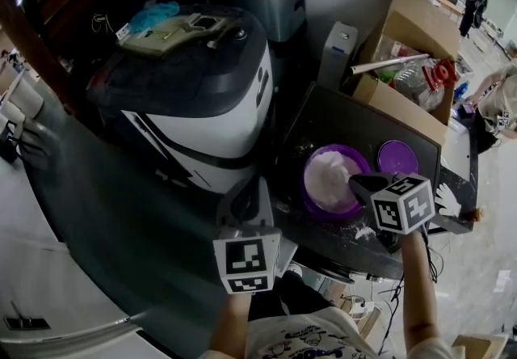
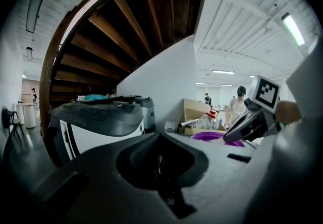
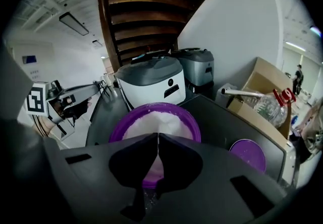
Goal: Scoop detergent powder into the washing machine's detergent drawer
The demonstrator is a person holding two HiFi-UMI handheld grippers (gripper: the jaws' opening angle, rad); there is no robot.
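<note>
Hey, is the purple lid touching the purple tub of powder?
Apart. The right gripper view shows a strip of dark tabletop between the purple lid and the purple tub.

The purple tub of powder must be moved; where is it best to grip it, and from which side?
Probably the near rim of the tub, from above: it stands open and upright, so one jaw can go outside the wall and one just inside, above the powder.

Purple tub, white powder
</note>
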